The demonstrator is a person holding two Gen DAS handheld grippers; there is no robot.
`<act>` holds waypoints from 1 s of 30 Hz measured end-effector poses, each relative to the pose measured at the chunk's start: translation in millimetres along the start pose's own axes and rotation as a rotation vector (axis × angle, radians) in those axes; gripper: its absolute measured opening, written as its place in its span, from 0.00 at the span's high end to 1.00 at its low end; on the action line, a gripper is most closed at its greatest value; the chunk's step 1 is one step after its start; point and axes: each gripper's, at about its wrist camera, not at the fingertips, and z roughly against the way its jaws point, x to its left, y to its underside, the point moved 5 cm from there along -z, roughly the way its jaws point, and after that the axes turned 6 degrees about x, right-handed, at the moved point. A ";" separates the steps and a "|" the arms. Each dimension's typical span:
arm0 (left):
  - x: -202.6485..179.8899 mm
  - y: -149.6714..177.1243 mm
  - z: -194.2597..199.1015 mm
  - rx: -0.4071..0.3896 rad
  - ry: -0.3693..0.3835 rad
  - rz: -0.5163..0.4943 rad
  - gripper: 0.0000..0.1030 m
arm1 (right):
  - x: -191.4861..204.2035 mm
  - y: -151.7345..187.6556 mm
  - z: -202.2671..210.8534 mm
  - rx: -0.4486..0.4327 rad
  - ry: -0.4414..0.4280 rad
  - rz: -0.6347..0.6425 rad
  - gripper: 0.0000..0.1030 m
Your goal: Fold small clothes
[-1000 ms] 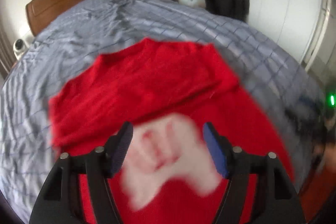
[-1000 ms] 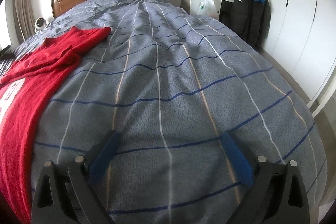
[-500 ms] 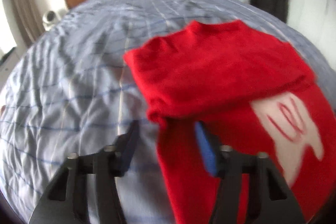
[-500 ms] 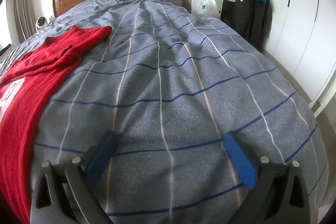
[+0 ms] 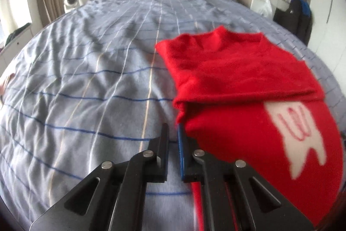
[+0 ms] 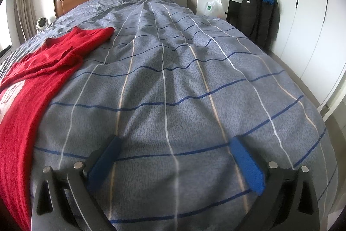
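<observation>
Two tools over the bed [image 6: 194,79]: left tool [image 5: 173,133] nearly together beside the red sweater [image 5: 237,79], right tool [image 6: 173,146] wide apart.

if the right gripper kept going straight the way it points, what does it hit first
Most likely the grey checked duvet: the open right gripper points along bare cover. The red sweater lies off to its left, out of that line. Depth is hard to judge.

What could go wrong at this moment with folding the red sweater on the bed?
1. The left gripper has its jaws nearly closed beside the edge of the red knitted sweater; it may pinch nothing, or the grey checked duvet too.
2. The right gripper is open over bare duvet, away from the sweater, so a one-sided pull could undo the folded top.
</observation>
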 end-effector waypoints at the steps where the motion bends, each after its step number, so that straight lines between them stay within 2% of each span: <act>1: -0.8 -5.0 5.9 -0.021 0.012 0.000 0.88 | -0.1 -0.1 0.0 0.000 0.000 0.000 0.02; 3: -5.4 -21.1 14.6 -0.064 0.032 0.001 0.71 | 0.3 0.0 -0.1 -0.001 0.001 0.000 0.02; 5: -12.7 -37.8 15.7 -0.095 0.041 0.003 0.66 | 0.3 0.2 0.1 -0.002 0.001 0.001 0.02; 7: -19.4 -46.6 1.9 -0.071 0.044 -0.003 0.66 | 1.3 0.2 0.5 -0.002 0.003 0.002 0.02; 8: -19.5 -44.9 -13.4 -0.022 0.023 0.000 0.76 | 1.5 0.2 0.7 -0.002 0.004 0.002 0.02; 9: -16.3 -39.2 -27.5 0.032 -0.003 0.016 0.96 | 2.2 0.1 0.8 -0.002 0.006 0.002 0.02; 10: -7.6 -28.1 -44.3 0.098 -0.029 0.055 0.95 | 1.7 0.0 0.6 -0.002 0.005 0.002 0.02; 12: 7.9 -15.9 -45.2 0.075 -0.021 0.124 0.96 | 2.2 -0.1 0.5 -0.003 0.004 0.003 0.02; 13: 15.2 -12.1 -44.6 0.081 -0.049 0.143 0.97 | 1.4 0.0 0.4 -0.003 0.003 0.003 0.02; 15: 27.3 -2.9 -41.4 0.095 -0.015 0.175 0.96 | 2.4 -0.1 0.8 -0.007 0.000 0.004 0.02; 17: 35.9 2.9 -29.1 0.094 -0.016 0.186 0.96 | 1.5 0.3 0.9 -0.010 -0.002 0.005 0.02; 19: 44.5 10.0 -14.0 0.089 0.006 0.213 0.88 | 1.7 0.6 1.0 -0.009 -0.001 0.003 0.02; 21: 51.9 18.5 4.8 0.067 0.007 0.235 0.49 | 1.8 0.6 0.8 -0.008 0.001 0.004 0.02; 23: 61.8 28.4 21.0 0.037 -0.016 0.257 0.32 | 1.2 1.0 0.9 -0.008 0.002 0.002 0.02; 27: 72.3 42.5 28.1 0.019 -0.033 0.271 0.24 | 0.5 2.1 0.9 -0.009 0.007 0.001 0.02; 30: 78.2 58.2 19.4 0.026 -0.049 0.282 0.22 | 0.8 2.4 1.3 -0.013 0.011 0.002 0.02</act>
